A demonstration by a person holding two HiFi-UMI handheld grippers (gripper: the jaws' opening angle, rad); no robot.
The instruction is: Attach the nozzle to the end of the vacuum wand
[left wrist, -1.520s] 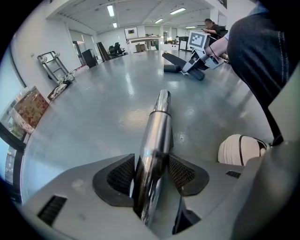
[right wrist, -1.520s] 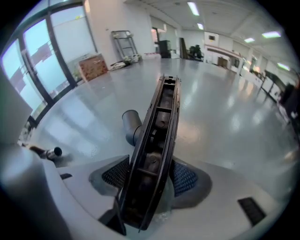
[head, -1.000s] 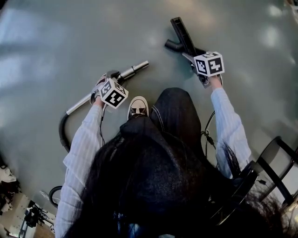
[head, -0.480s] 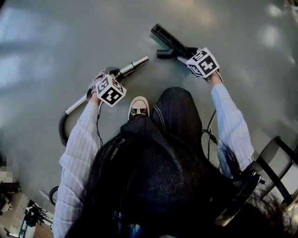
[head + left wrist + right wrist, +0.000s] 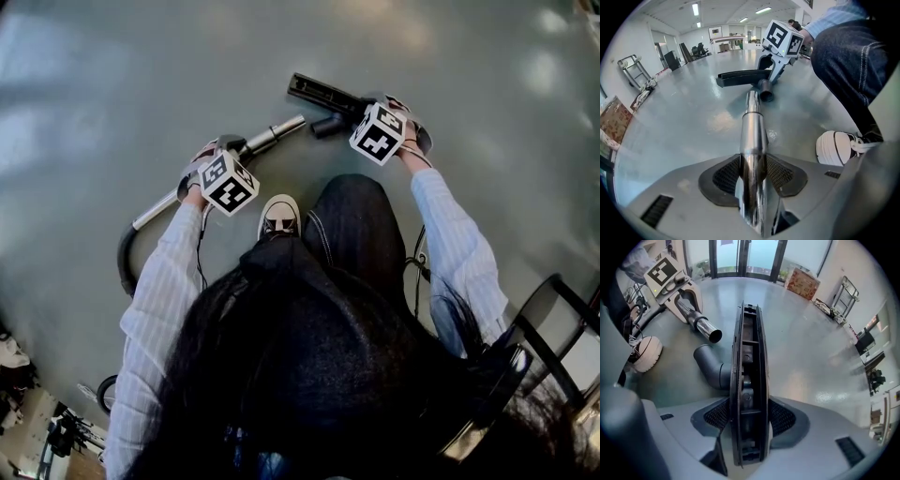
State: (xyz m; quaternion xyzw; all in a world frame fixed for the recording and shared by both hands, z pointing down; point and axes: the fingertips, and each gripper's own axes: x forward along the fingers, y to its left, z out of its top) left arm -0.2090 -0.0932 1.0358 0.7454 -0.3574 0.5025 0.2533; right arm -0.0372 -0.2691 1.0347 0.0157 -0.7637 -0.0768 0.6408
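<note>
**Entry: wand-to-nozzle join, parts not yet mated**

**Holdings**
- Left gripper (image 5: 753,161): the jaws have just been closing and now clamp the wand (image 5: 752,126) between their mesh pads, back from its open tip (image 5: 713,336).
- Right gripper (image 5: 749,411): the jaws stand fairly wide and grip the nozzle (image 5: 750,348) edge-on across its flat head.
- Location, head view: the wand lies low over the floor (image 5: 103,75), running from 8 o'clock to 2 o'clock. The nozzle's elbow socket (image 5: 328,125) sits just beside the tip at its 3 o'clock, not touching it.

**Hazards (judged)**
- Misalignment: socket mouth and tube end face each other roughly but look offset, so the tip may butt on the socket rim instead of entering.
- Slip: the polished round tube could slide or roll in the pads under an axial push.
- Leverage: the nozzle is held by its head, away from the socket, so a push may twist it in the jaws.
- Drag: the hose (image 5: 125,262) trailing at 7 o'clock may pull the wand off line.

**Materials and shapes**
- Wand: bright chromed metal, mirror-smooth and round, stepping down to a narrower end section.
- Nozzle: matt black plastic with a long, narrow head and a ribbed, compartmented underside. Its elbow tube is dark grey and rounded.
- Hose: black and curved.
- Floor: grey-green, smooth and glossy.
- Shoe (image 5: 278,216): white rubber toe cap, at 5 o'clock of the wand.
</note>
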